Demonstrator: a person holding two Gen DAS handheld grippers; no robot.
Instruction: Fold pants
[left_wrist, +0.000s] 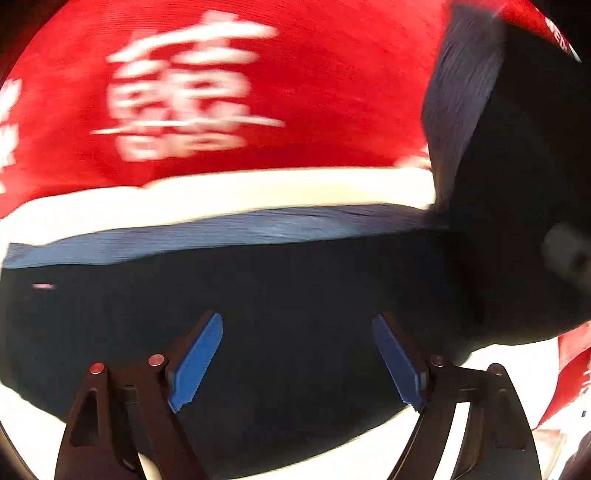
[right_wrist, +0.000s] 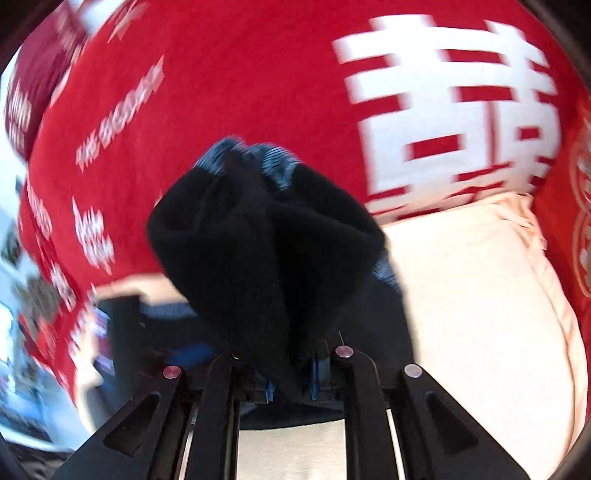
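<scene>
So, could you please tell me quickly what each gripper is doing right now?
Left gripper: open, nothing between its blue pads, hanging over the dark pants.
Right gripper: shut on a bunched fold of the dark pants.

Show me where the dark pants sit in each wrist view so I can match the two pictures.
Left wrist: the dark pants lie spread across the lower half, under the open left gripper.
Right wrist: the pants hang bunched at centre, pinched in the right gripper.
Shared landmark: the red cloth with white characters fills the top of both views.
</scene>
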